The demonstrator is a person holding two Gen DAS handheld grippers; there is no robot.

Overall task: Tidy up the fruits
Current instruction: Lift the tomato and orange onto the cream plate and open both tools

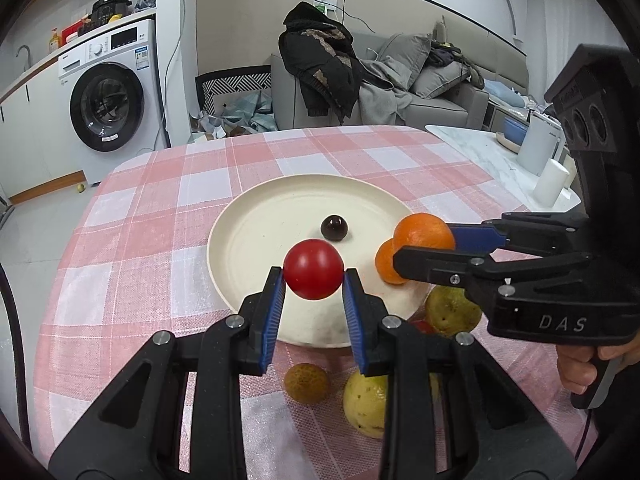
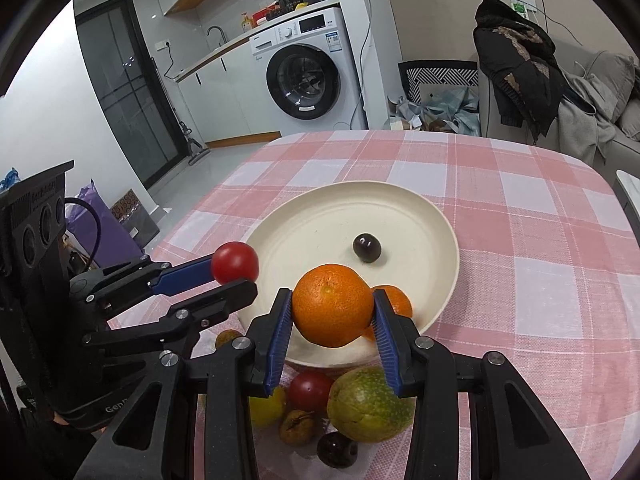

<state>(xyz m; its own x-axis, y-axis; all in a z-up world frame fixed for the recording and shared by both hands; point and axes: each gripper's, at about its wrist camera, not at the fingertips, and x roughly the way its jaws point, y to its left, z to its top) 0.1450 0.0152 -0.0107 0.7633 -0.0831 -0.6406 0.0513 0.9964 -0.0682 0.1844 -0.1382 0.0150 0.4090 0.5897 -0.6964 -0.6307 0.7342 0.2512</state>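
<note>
Overhead, glossy red tomato (image 1: 314, 275) pinched in left fingers (image 1: 274, 304), dimpled orange (image 2: 333, 305) in right fingers (image 2: 383, 330).

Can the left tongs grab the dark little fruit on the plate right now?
Probably not yet. The left tongs are already shut on the red tomato, so there's no room for the dark fruit. It sits alone on the plate with nothing blocking it, so after dropping the tomato they likely could.

Both grippers — left gripper (image 1: 314, 276), right gripper (image 2: 333, 307) — are matte black, with ribbed blue pads and silver screws; one handle reads "DAS".
</note>
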